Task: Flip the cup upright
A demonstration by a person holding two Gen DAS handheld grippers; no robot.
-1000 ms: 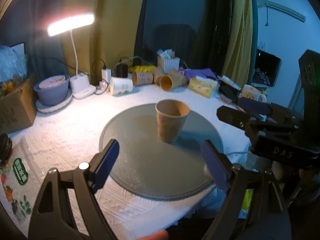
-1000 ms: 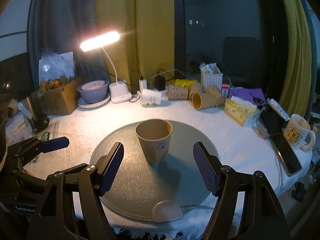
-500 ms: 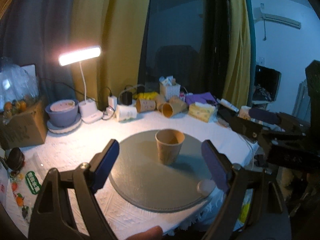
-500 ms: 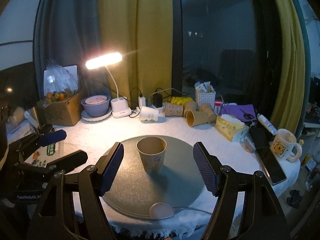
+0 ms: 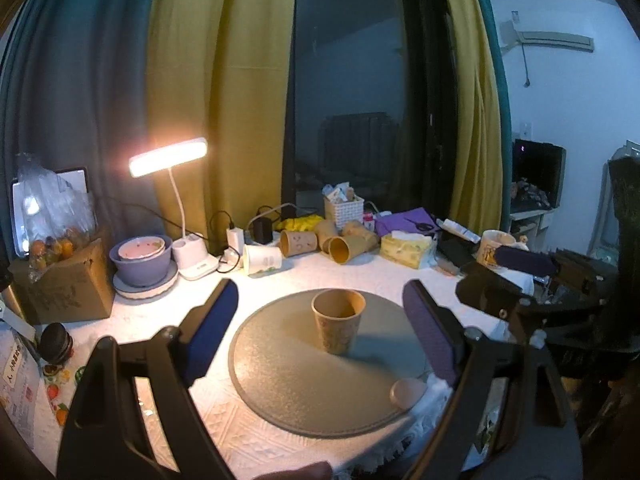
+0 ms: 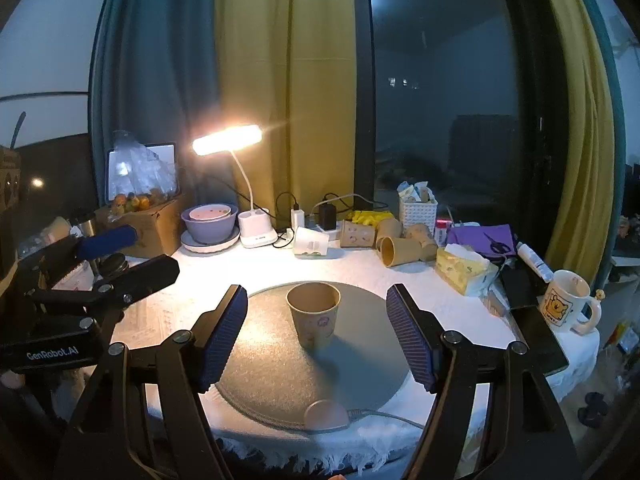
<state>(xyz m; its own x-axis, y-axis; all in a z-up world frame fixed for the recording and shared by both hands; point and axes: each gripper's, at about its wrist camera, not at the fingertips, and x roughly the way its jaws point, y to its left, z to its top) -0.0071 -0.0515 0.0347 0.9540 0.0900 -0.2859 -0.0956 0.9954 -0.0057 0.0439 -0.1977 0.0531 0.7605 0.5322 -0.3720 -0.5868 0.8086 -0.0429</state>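
Note:
A brown paper cup (image 5: 338,325) stands upright, mouth up, near the middle of a round grey mat (image 5: 280,380); it also shows in the right wrist view (image 6: 314,314) on the mat (image 6: 272,376). My left gripper (image 5: 320,336) is open and empty, held back above the table's near edge, the cup well beyond its fingers. My right gripper (image 6: 316,336) is open and empty too, pulled back the same way. Each gripper shows at the side of the other's view.
Several paper cups (image 6: 394,248) lie on their sides at the back, by a white cup (image 6: 310,242), a lit desk lamp (image 6: 228,140), a purple bowl (image 6: 208,222), a tissue pack (image 6: 464,268) and a mug (image 6: 566,300). A small pink dome (image 6: 326,414) sits at the mat's near edge.
Both grippers have drawn back and up from the cup, which now looks smaller and farther away. The cup has stayed upright in place.

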